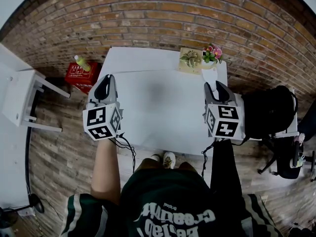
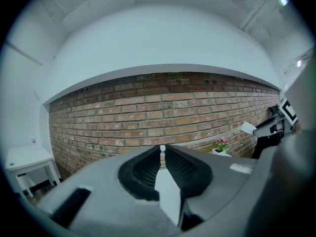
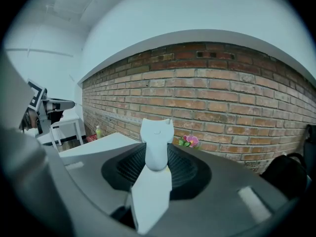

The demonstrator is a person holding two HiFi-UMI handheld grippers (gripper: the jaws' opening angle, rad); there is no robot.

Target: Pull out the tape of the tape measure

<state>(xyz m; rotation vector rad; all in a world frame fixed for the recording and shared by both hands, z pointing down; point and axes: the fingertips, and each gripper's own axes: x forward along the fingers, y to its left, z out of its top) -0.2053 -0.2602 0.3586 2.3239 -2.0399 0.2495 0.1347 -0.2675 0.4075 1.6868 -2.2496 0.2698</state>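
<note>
My right gripper (image 1: 217, 86) is held above the right side of the white table (image 1: 158, 112), shut on a small white tape measure (image 1: 210, 76). In the right gripper view the case (image 3: 156, 132) has two cat-like ears and stands upright between the pads of the right gripper (image 3: 157, 157). I see no tape drawn out of it. My left gripper (image 1: 107, 79) hovers over the table's left edge with its jaws nearly together. In the left gripper view a tiny white bit shows at the tips of the left gripper (image 2: 162, 151); I cannot identify it. That view also shows the tape measure (image 2: 248, 128) far off at the right.
A brick wall runs behind the table. A pink flower pot (image 1: 213, 53) and a plant picture (image 1: 190, 59) stand at the table's far right. A red box (image 1: 81, 76) with a bottle (image 1: 82, 62) and a white side table (image 1: 22, 100) are on the left, and a black chair (image 1: 269, 110) on the right.
</note>
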